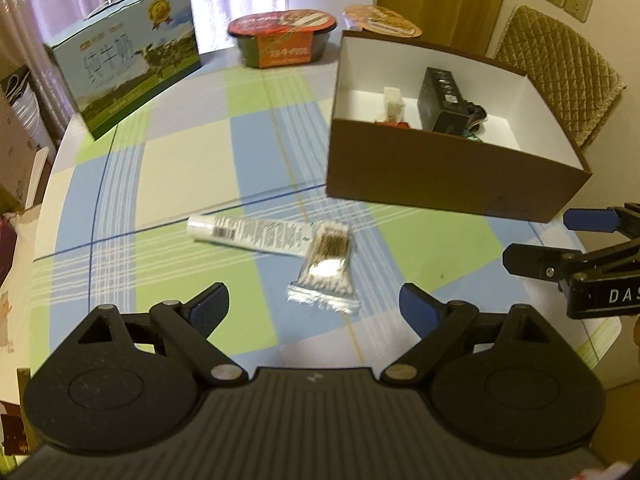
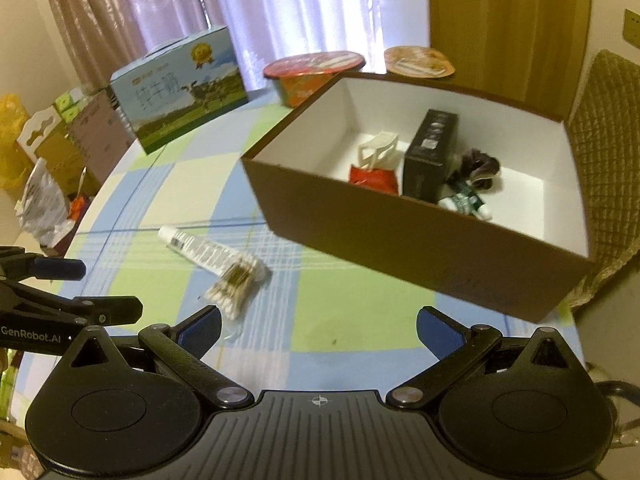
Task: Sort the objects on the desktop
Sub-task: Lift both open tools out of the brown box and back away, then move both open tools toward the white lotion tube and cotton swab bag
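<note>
A clear packet of cotton swabs (image 1: 326, 270) (image 2: 237, 283) lies on the checked tablecloth, its far end resting on a white tube (image 1: 250, 234) (image 2: 200, 250). My left gripper (image 1: 314, 308) hovers just short of the packet, open and with nothing between its fingers. My right gripper (image 2: 318, 330) is also open and empty, to the right of the packet. Behind them stands a brown box (image 1: 448, 176) (image 2: 400, 244) with a white inside. It holds a black carton (image 2: 430, 156), a red pouch (image 2: 374, 178), a small white item (image 2: 380, 148) and green-white tubes (image 2: 466, 202).
A blue-green milk carton box (image 1: 128, 56) (image 2: 180, 92) and a red-lidded food bowl (image 1: 282, 36) (image 2: 312, 72) stand at the table's far edge. A padded chair (image 1: 560, 68) is behind the brown box. Bags and boxes (image 2: 44, 168) crowd the floor at left.
</note>
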The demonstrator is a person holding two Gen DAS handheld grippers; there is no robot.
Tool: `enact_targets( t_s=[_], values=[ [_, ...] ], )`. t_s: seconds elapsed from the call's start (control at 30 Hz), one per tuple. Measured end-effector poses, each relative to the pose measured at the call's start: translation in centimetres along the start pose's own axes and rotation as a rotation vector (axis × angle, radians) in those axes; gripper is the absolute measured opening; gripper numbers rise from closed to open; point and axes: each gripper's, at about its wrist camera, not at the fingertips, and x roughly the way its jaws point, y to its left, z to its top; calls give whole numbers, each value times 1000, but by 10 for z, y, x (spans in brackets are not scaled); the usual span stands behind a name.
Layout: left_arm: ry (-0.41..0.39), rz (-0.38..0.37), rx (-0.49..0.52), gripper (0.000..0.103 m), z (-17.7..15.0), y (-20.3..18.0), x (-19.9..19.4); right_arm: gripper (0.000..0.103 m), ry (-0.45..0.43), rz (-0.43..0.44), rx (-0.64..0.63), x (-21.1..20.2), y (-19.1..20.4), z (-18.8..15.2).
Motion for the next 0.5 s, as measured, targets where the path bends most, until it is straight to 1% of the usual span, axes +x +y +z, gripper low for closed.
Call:
enact_targets(
  t_s=[0.27, 0.5],
  values=[
    [23, 27, -35, 90, -14, 22, -1, 101, 29, 29, -21, 16, 18, -5],
    [50, 67, -81, 90, -29, 45, 2, 101, 57, 55, -32, 33, 34, -10]
  ],
)
